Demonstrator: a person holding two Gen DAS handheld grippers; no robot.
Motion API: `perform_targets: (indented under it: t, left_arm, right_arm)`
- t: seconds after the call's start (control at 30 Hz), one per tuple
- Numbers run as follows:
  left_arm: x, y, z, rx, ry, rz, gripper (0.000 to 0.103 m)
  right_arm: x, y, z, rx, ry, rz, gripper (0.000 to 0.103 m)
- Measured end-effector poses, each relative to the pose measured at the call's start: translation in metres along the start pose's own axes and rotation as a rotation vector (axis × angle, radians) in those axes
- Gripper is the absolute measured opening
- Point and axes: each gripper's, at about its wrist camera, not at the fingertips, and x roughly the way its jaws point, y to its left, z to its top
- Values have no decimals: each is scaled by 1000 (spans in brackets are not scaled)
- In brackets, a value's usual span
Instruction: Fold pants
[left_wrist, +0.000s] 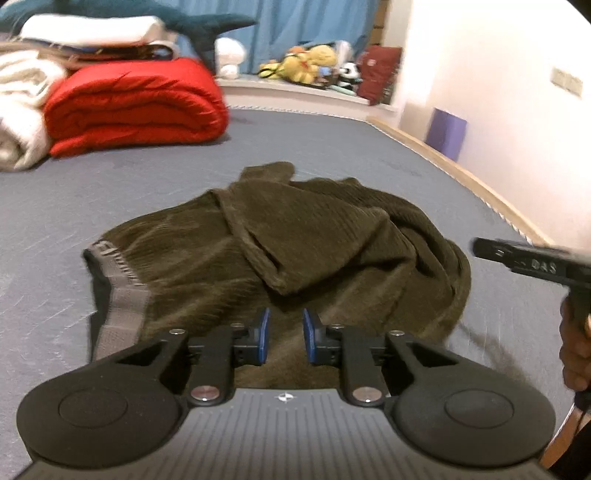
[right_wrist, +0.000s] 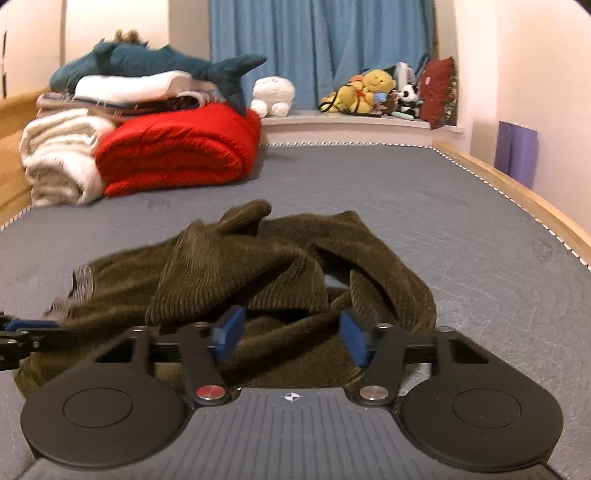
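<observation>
Crumpled olive corduroy pants lie in a heap on the grey mattress, their grey waistband at the left. My left gripper sits at the heap's near edge, its blue pads close together with a bunch of the cloth pinched between them. In the right wrist view, my right gripper stands half open over the near right part of the pants; cloth lies between its pads, which do not press on it. The left gripper shows at that view's left edge, and the right gripper at the other view's right edge.
A folded red quilt and white blankets are stacked at the far left, with a plush shark on top. Soft toys line the window ledge. The wooden bed rail runs along the right. A hand holds the right gripper.
</observation>
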Motion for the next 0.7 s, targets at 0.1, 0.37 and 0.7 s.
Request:
perform_targets:
  t: [0.1, 0.37, 0.7]
  left_arm:
    - [-12, 33, 24, -59, 3, -3, 21]
    - [21, 138, -2, -406, 166, 100, 26]
    - [42, 140, 8, -342, 137, 228, 85]
  right_arm:
    - [-3, -11, 9, 76, -53, -13, 41]
    - [-9, -40, 18, 173, -86, -25, 41]
    - [17, -66, 10, 346, 69, -32, 58]
